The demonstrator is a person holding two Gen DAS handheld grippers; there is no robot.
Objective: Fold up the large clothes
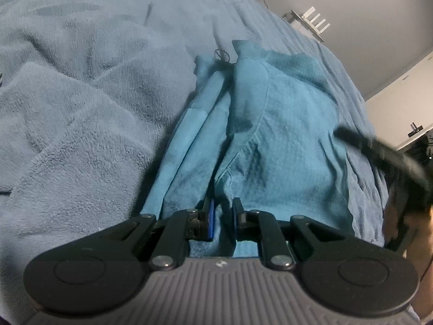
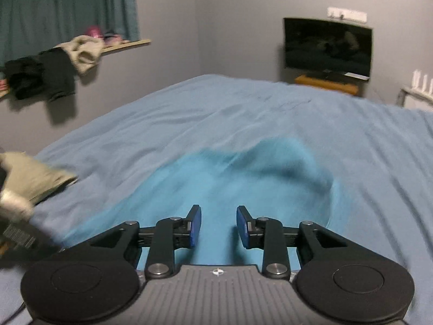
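left gripper pinches the teal garment's near edge, bunched mid-bed; right gripper hangs released above it, blurred. folding seems barely begun, most left.

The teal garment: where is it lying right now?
The teal garment lies bunched on the blue blanket covering the bed, right of centre in the left wrist view, its near edge pinched in the left tool. In the right wrist view it lies just ahead of the right tool.

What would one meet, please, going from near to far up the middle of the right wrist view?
The right tool, open with nothing between its pads → the bright blue garment → the pale blue bedspread → the grey wall.
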